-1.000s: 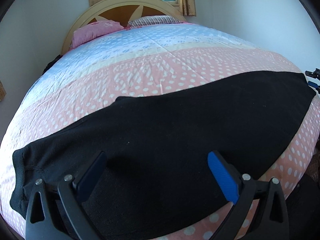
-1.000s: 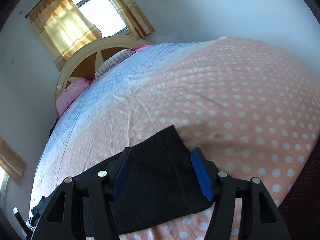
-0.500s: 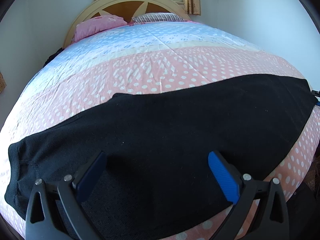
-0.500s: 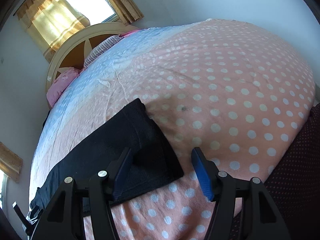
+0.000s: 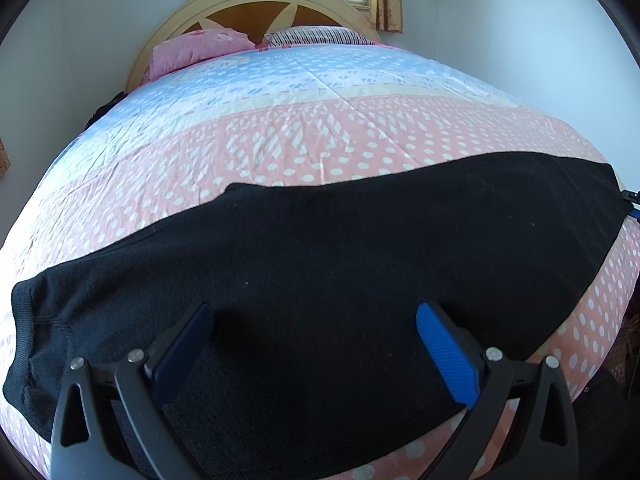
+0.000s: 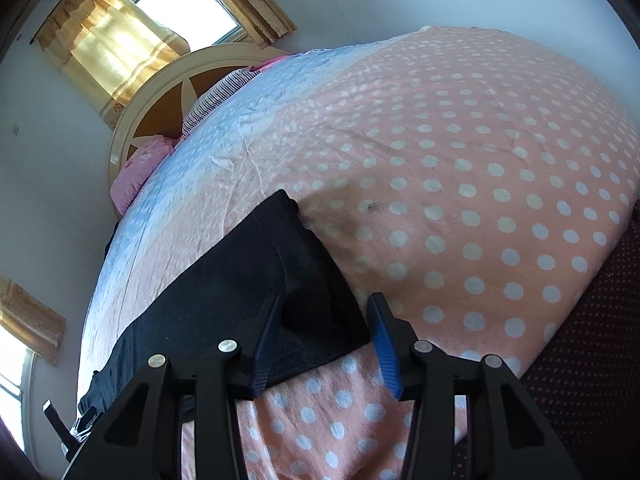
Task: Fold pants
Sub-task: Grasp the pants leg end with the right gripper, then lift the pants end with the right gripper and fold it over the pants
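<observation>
Left fingers [image 5: 312, 344]: we see them spread wide above the black knit pants [image 5: 340, 264].
Right fingers [image 6: 322, 332]: released, straddling the hem corner.
Pants: flat on the pink polka-dot bedspread [image 6: 480, 180].

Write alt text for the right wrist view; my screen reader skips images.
The open right gripper hovers at the hem end of black pants lying flat on a pink polka-dot bedspread; a headboard and curtained window lie beyond.
</observation>
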A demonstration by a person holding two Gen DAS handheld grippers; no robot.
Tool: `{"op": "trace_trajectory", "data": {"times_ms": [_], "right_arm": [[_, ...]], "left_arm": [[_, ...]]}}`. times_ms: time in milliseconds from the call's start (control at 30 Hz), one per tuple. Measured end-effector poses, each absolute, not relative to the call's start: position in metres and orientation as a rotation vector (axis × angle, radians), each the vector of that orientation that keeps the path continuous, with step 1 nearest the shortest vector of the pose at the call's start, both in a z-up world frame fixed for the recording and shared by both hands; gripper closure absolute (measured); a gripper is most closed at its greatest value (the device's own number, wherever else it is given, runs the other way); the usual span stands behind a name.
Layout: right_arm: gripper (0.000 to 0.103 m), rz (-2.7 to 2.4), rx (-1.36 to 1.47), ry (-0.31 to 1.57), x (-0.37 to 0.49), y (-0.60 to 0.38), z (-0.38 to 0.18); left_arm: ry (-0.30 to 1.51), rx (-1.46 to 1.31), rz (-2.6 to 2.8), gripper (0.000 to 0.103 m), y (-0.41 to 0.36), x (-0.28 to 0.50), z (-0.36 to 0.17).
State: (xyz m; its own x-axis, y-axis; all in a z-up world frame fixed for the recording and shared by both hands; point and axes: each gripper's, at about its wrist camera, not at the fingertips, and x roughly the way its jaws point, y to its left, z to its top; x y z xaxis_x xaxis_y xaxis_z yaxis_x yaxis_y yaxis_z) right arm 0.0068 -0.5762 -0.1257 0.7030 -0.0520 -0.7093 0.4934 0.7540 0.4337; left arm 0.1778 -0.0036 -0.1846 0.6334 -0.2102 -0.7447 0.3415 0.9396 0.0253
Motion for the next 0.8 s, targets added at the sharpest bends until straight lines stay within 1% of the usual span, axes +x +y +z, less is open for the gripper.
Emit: {"op": "trace_trajectory", "data": {"times_ms": [167, 400, 467, 533, 700, 800], "right_arm": [[0.057, -0.336, 0.671, 0.725, 0.004, -0.583, -0.126], [0.058, -0.295, 0.598, 0.758, 0.014, -0.571, -0.126], [0.065, -0.298, 0.614, 0.763, 0.013, -0.573, -0.126], [0.077, -0.274, 0.67, 0.756, 0.01, -0.579, -0.128], [0.086, -0.229, 0.711, 0.734, 0.009, -0.582, -0.133], [0.088, -0.222, 0.706, 0.686, 0.006, -0.576, -0.125]], "left_arm": [[0.828, 0.166, -0.319, 0.0, -0.003, 0.178, -0.184], [0.826, 0.166, -0.318, 0.0, -0.004, 0.178, -0.184], [0.826, 0.167, -0.318, 0.0, -0.004, 0.178, -0.184], [0.826, 0.166, -0.318, 0.0, -0.004, 0.178, -0.184], [0.826, 0.165, -0.318, 0.0, -0.004, 0.179, -0.184], [0.819, 0.16, -0.307, 0.0, -0.002, 0.178, -0.182]]}}
